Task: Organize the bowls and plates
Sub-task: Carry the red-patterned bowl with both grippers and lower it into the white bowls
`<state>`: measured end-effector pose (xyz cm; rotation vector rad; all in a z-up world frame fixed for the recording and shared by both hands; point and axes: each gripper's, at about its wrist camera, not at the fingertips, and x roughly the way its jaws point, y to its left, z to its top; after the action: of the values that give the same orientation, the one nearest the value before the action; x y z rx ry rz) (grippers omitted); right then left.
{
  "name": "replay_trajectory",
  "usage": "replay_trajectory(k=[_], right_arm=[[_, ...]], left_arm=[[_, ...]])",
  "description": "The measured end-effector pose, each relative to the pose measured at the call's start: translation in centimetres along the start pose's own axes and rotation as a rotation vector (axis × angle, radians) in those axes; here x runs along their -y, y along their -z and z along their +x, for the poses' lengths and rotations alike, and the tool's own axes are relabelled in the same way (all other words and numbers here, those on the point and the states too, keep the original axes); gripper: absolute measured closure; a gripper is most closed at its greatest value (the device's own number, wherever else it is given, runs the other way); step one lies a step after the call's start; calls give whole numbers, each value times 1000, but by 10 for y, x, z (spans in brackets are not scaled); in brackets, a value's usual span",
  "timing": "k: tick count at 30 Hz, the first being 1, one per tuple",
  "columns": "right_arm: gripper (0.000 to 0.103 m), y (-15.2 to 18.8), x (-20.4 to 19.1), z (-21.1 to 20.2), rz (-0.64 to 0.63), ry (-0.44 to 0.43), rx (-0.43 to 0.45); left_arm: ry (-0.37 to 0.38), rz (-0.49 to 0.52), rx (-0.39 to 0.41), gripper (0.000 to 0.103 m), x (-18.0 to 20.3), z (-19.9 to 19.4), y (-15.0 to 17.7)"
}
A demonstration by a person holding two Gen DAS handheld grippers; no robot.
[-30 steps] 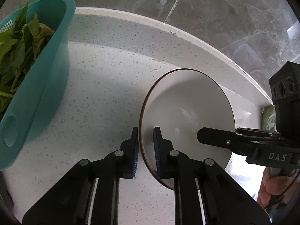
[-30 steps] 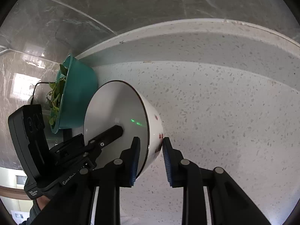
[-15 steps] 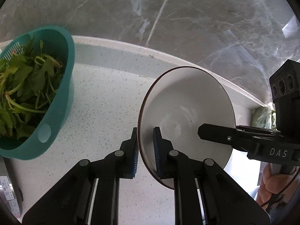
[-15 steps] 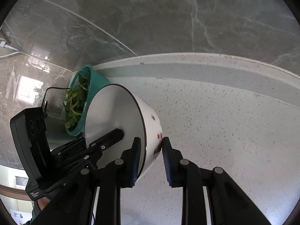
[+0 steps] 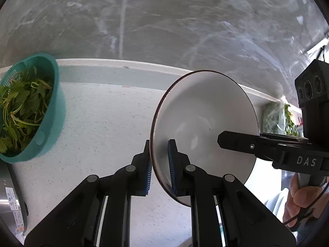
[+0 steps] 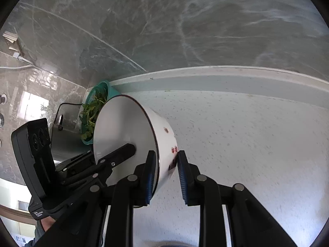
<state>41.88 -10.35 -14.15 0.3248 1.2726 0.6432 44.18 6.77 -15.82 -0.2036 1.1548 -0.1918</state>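
The white bowl (image 5: 205, 123) hangs tilted above the speckled counter (image 6: 246, 144), right of the teal colander (image 5: 49, 111) of greens; the left gripper (image 5: 160, 164) clamps its near rim; the right gripper (image 6: 165, 177) grips the opposite rim.

Two close wrist fisheyes angled down along their fingers, sharing bowl (image 5: 205, 119) and counter (image 6: 246, 140).

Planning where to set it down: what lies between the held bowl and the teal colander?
Bare speckled counter between bowl and colander, in the left wrist view.
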Motion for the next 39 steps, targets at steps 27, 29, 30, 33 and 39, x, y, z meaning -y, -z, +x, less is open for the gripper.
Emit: replay_trajectory(k=[27, 29, 30, 33, 39], right_arm=[[78, 202, 125, -214, 252, 15, 200], [78, 223, 139, -226, 288, 19, 212], [78, 233, 145, -231, 304, 19, 216], [78, 259, 165, -246, 345, 23, 231], [78, 301, 194, -261, 416, 32, 241]], left_arm=[[220, 337, -126, 90, 304, -56, 149], [236, 357, -144, 90, 321, -51, 160], [242, 370, -154, 90, 332, -51, 169], [259, 409, -185, 89, 361, -46, 189], [273, 463, -253, 89, 394, -33, 229]])
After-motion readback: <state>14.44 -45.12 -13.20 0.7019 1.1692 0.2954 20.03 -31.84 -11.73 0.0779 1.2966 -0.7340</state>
